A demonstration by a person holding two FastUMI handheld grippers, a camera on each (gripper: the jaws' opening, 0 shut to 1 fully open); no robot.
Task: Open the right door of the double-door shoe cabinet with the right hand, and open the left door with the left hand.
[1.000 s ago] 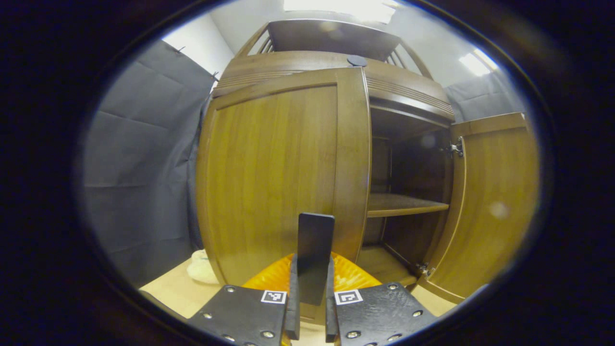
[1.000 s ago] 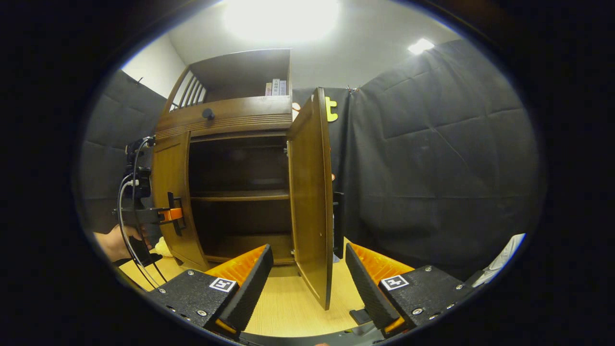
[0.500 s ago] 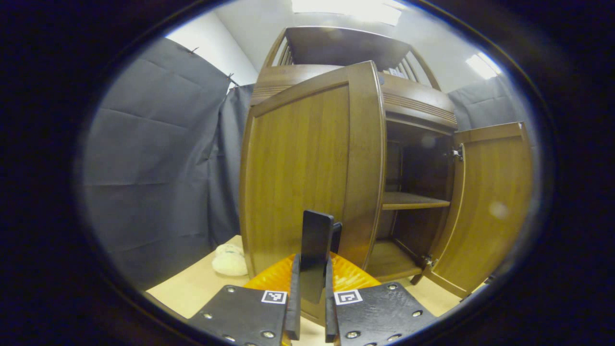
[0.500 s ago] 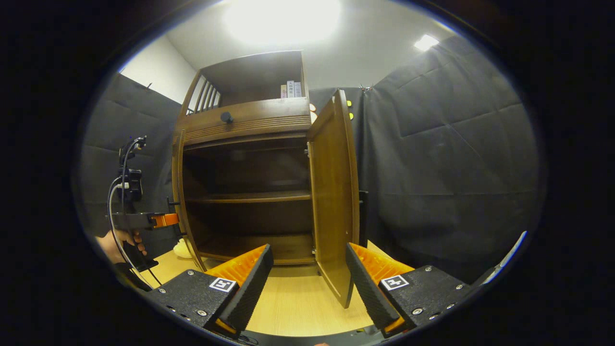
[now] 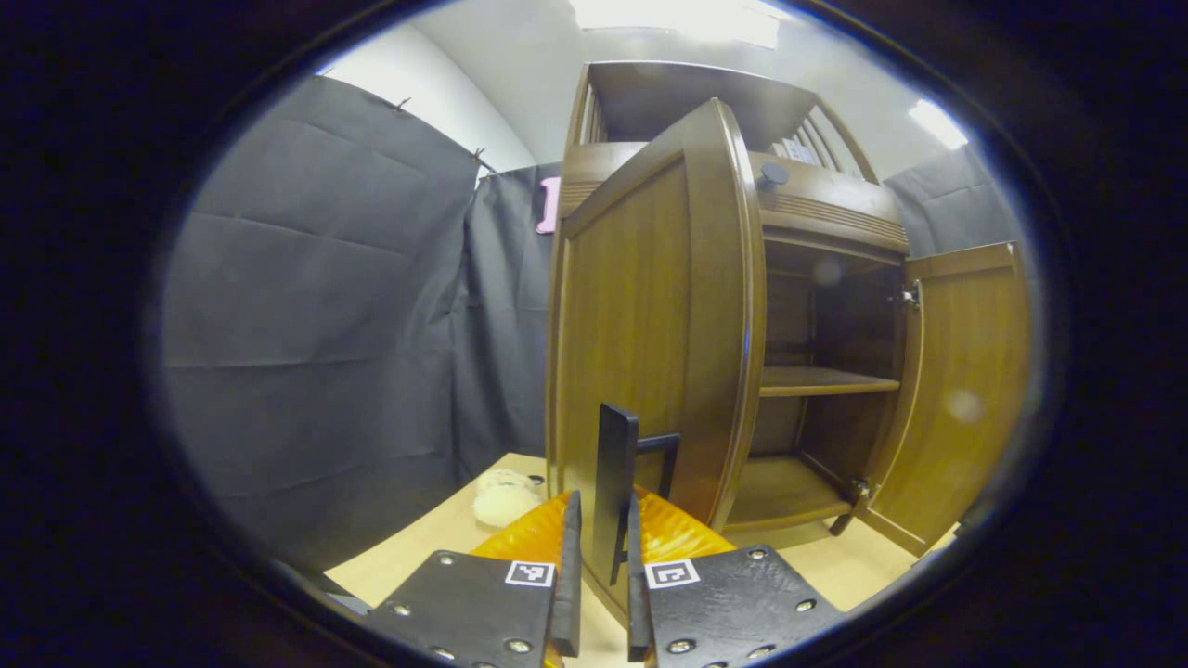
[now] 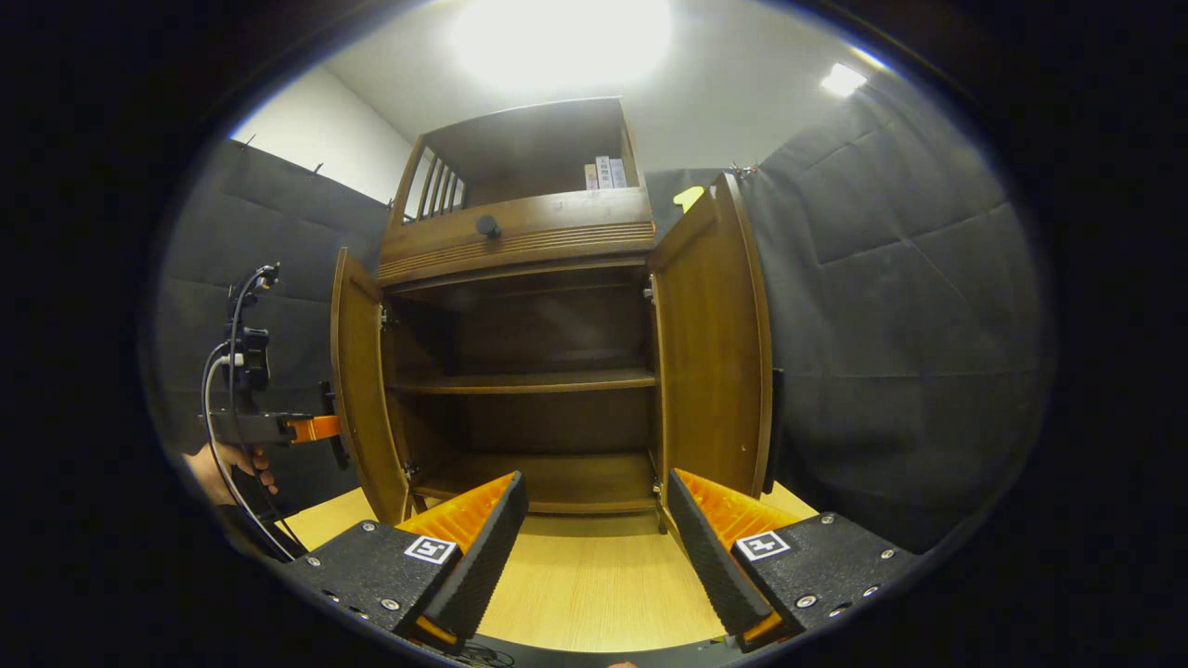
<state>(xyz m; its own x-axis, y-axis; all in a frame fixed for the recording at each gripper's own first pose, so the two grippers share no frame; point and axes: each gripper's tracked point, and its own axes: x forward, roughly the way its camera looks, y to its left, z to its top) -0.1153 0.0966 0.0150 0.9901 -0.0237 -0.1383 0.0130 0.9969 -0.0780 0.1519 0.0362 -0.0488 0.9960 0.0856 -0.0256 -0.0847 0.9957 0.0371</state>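
Note:
The wooden shoe cabinet (image 6: 520,241) stands with both doors swung out. Its left door (image 5: 650,325) is edge-on to me, and my left gripper (image 5: 599,506) is shut on that door's dark vertical handle (image 5: 613,464). In the right gripper view the left door (image 6: 357,390) sits at the left, with the left gripper (image 6: 311,429) on its outer face and a hand (image 6: 218,464) holding it. The right door (image 6: 710,353) stands wide open. My right gripper (image 6: 594,520) is open in front of the cabinet and holds nothing. The right door (image 5: 965,390) also shows in the left gripper view.
Inside, a bare shelf (image 6: 520,380) crosses the middle above a bare bottom board (image 6: 548,478). A drawer with a round knob (image 6: 487,225) tops the doors, with books (image 6: 603,173) above. A white soft object (image 5: 501,501) lies on the wooden floor (image 6: 594,584) left of the cabinet.
The left door has swung much further outward with my left gripper shut on its handle. The right door now stands wide, and the right gripper faces the cabinet's interior.

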